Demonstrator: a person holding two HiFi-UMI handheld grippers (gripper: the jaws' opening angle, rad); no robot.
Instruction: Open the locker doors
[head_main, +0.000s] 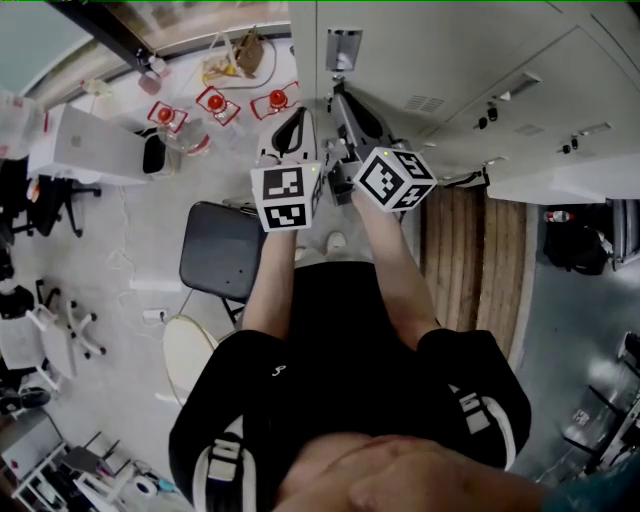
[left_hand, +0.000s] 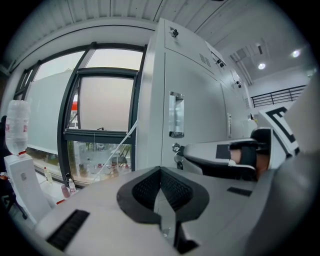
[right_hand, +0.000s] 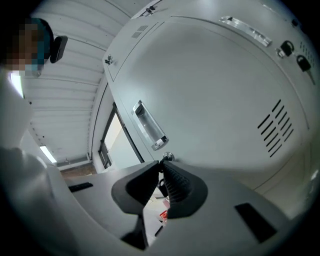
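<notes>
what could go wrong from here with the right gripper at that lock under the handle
1. The right gripper is pinched on what looks like a key in the lock only by its tips, so it may slip off while turning.
2. The door is shut; pulling on the key instead of the handle could bend it.
3. The left gripper, shut and empty, sits close by and could block the door's swing.
</notes>
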